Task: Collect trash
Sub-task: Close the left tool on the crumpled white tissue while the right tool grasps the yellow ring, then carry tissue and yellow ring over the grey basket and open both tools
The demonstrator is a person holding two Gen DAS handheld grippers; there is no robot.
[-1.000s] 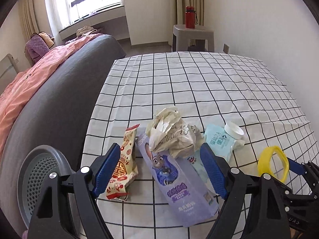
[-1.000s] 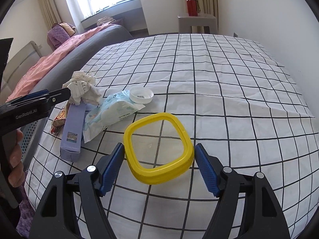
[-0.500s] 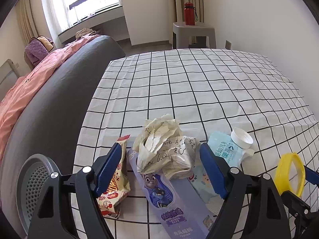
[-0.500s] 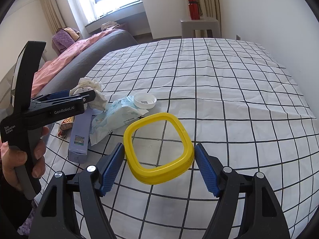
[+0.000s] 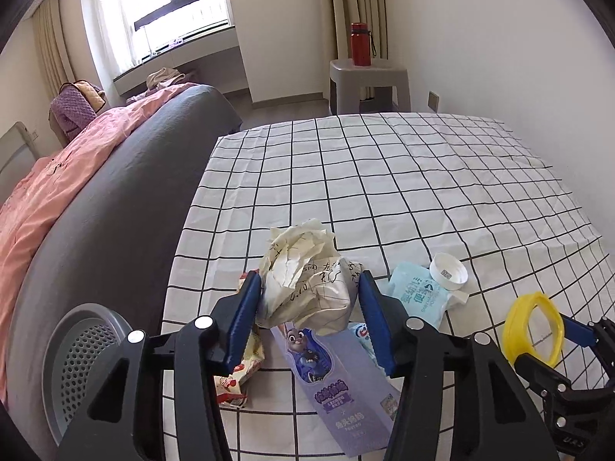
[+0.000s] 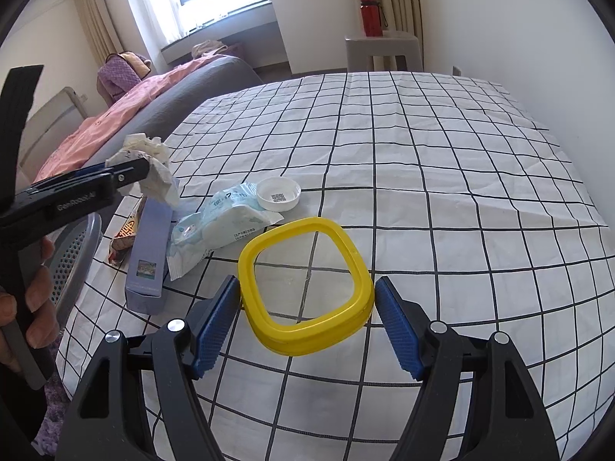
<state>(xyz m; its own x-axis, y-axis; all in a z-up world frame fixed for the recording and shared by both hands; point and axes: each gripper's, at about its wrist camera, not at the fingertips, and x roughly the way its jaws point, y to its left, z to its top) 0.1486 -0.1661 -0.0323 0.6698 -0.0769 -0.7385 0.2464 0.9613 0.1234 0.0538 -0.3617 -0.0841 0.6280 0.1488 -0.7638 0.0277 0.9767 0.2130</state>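
Left tool (image 5: 309,296) is closing its blue pads around the crumpled paper ball (image 5: 303,276), which fills the gap between them; both pads look to be against the paper's sides, and the ball appears raised a little above the other litter. Beneath it on the checked tablecloth (image 5: 403,176) lie a purple carton with a cartoon rabbit (image 5: 326,380), a red-and-white snack wrapper (image 5: 234,376) to its left, and a pale blue wipes pack (image 5: 419,297) to its right with a white round cap (image 5: 447,271) touching the pack's far corner. A grey perforated bin (image 5: 77,357) stands off the counter's left edge, near the tool. The right tool (image 6: 307,315) hangs half open over the counter with a yellow square-ish ring (image 6: 307,288) lying flat between its pads; the left pad seems to be at the ring's edge, the right pad stands a little clear of it, so the ring is not gripped. From the right wrist view a person's hand (image 6: 34,307) is seen around the left tool's handle. Further back a red bottle (image 5: 360,44) stands on a grey stool (image 5: 369,84).
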